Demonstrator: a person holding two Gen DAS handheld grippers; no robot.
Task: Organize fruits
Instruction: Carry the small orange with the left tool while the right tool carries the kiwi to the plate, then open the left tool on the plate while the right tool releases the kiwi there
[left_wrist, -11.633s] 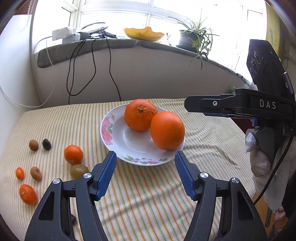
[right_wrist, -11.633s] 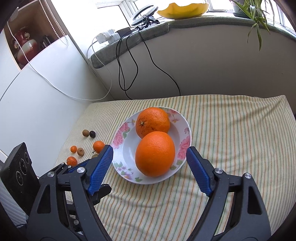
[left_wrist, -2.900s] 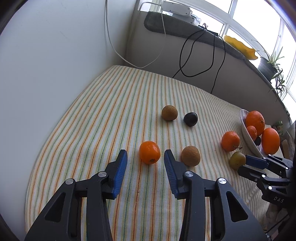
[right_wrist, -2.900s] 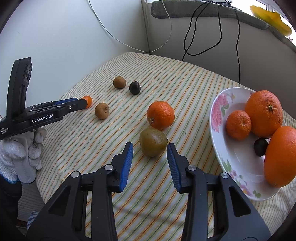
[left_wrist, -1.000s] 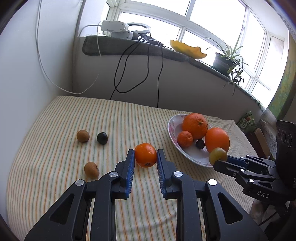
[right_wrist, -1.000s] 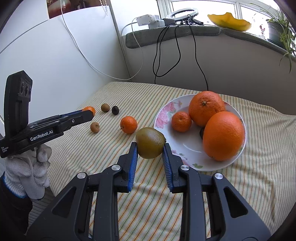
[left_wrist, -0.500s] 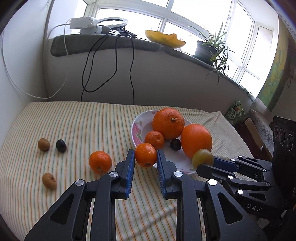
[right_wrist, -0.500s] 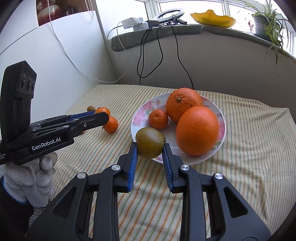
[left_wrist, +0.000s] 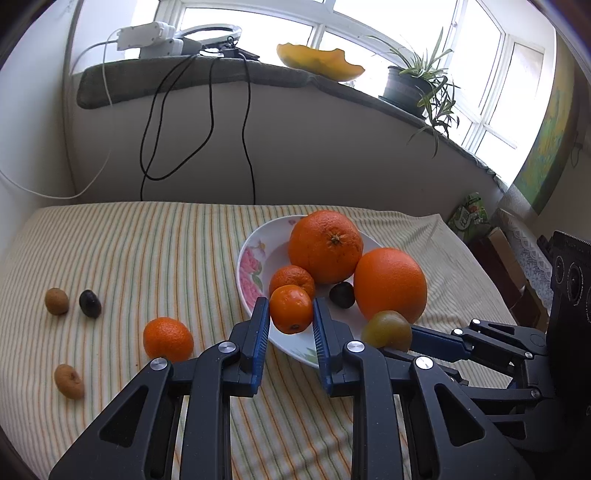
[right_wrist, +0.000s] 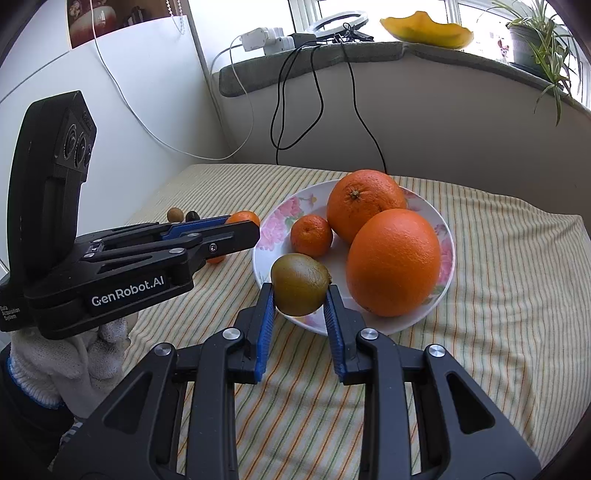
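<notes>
Dark plum (left_wrist: 341, 294) on plate (left_wrist: 248, 266) only in left view; left jaws clamp mandarin (left_wrist: 291, 309), right kiwi (right_wrist: 300, 284).

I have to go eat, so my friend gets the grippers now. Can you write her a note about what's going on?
Left gripper: shut on a small tangerine, at the plate's near rim.
Right gripper: shut on a green-brown fruit, also at the plate's near rim.
On the plate: two big oranges, one small tangerine, one dark fruit.
Left on the cloth: one tangerine, two brown fruits, one dark fruit.
Next, probably: set both held fruits on the plate, then fetch the rest.
</notes>
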